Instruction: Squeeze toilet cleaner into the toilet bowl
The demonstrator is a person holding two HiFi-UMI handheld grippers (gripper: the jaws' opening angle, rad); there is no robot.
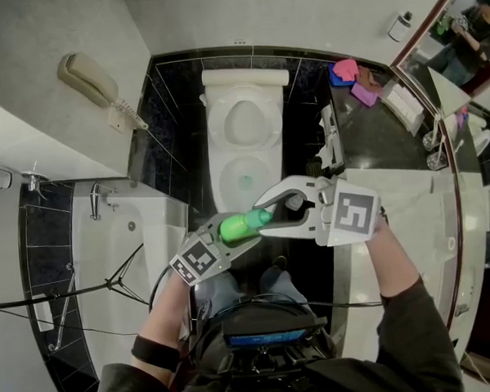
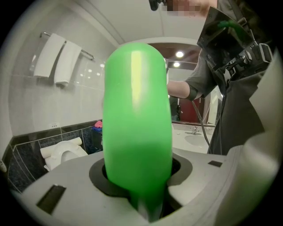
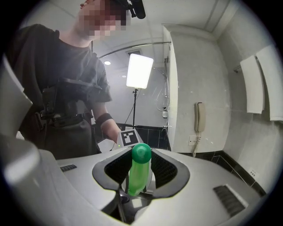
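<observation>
A green toilet cleaner bottle (image 1: pixel 242 225) is held level over the near edge of the white toilet (image 1: pixel 218 151), whose lid is up. A greenish patch shows down in the bowl. My left gripper (image 1: pixel 229 233) is shut on the bottle's body, which fills the left gripper view as the green bottle (image 2: pixel 137 132) between that gripper's (image 2: pixel 139 178) jaws. My right gripper (image 1: pixel 268 216) comes in from the right and is closed round the bottle's narrow teal end. In the right gripper view, the bottle (image 3: pixel 138 174) sits between the dark pads (image 3: pixel 166 170) of that gripper (image 3: pixel 140 176).
A bathtub (image 1: pixel 116 239) lies to the left and a wall phone (image 1: pixel 87 76) hangs above it. A pale counter (image 1: pixel 410 215) runs along the right. Coloured cloths (image 1: pixel 349 75) lie at the back right. Dark tiled floor flanks the toilet.
</observation>
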